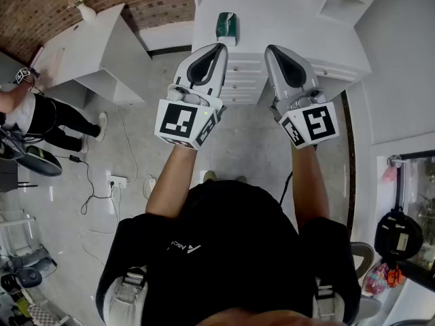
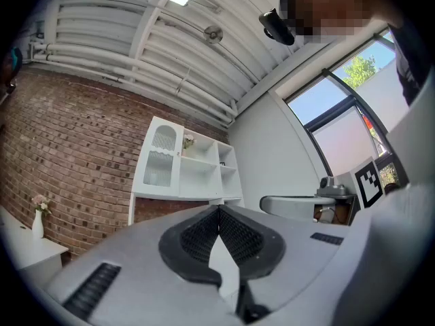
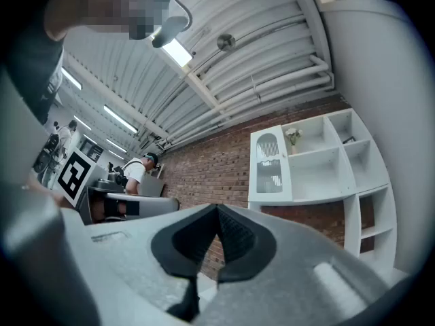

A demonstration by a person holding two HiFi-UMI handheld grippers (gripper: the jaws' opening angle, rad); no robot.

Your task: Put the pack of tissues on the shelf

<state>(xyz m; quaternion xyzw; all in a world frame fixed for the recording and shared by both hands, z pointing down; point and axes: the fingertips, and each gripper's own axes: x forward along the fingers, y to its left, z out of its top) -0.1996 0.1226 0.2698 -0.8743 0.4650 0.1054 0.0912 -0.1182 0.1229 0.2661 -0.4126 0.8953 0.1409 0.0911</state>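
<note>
A green pack of tissues lies on the white counter ahead of me, near its front edge. My left gripper points at it from just below and is shut with nothing in it. My right gripper is held level beside it, also shut and empty. In the left gripper view the pads meet at the tip, with a white shelf unit on the brick wall beyond. The right gripper view shows its jaws closed and the same shelf unit with open compartments.
The counter front has white drawers. A second white desk stands at the left. Another person stands at the far left, near cables and a power strip on the floor. A small vase sits on a side table.
</note>
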